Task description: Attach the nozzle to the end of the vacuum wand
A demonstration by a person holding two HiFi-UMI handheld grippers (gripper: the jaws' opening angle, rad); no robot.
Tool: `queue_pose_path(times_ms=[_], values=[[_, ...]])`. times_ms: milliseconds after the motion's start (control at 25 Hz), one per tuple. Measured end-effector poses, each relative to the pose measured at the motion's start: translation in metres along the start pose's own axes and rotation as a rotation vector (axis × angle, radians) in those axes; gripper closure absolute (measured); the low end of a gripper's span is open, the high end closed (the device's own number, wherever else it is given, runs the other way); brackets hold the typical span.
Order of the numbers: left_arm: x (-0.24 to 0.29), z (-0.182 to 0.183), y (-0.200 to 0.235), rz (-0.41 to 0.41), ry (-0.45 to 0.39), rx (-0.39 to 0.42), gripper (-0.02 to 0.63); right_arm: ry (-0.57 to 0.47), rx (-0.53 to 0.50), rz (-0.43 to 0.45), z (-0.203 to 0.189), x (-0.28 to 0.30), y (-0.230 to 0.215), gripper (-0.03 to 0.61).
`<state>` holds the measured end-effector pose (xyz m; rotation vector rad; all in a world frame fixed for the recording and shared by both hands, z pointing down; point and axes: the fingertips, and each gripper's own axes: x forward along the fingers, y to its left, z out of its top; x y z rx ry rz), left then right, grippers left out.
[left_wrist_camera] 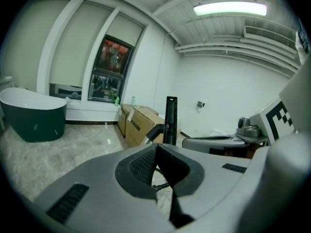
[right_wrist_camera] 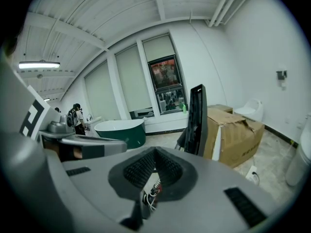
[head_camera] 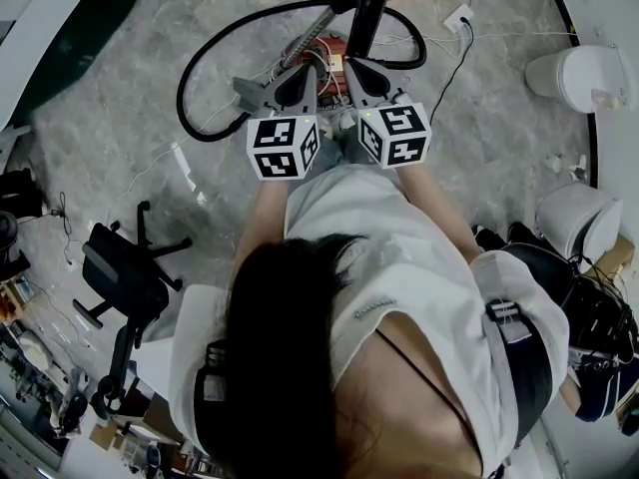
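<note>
Marble floor (head_camera: 479, 118) lay under both claws. Green bathtub (left_wrist_camera: 34, 115) sat far off to the left of the left claw, well apart. Cardboard boxes (right_wrist_camera: 233, 130) stood ahead of the right claw and to its right, behind the wand. Black office chair (head_camera: 120, 277) was back and to the left of the left claw. Black hose (head_camera: 195, 68) looped on the floor ahead-left of the left claw. Vacuum wand (head_camera: 371, 8) stood upright just beyond both claws' tips, nearest the right one; contact couldn't be made out. Left claw (left_wrist_camera: 158, 147) was pressed together, nothing in it. Right claw (right_wrist_camera: 155, 152) was also pressed together, empty, side by side with the left. Loose wires (right_wrist_camera: 150, 198) showed below the right claw's tips.
</note>
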<state>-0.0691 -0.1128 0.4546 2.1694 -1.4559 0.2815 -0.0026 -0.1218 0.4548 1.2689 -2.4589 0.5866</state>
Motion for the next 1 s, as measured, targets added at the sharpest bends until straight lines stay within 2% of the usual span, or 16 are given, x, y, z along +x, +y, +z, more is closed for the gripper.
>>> queue_pose_path(times_ms=[1000], values=[[0.011,-0.005,-0.007,0.005,0.012,0.034,0.612,0.018,-0.025,0.000,-0.004,0.002,-0.005,0.565]])
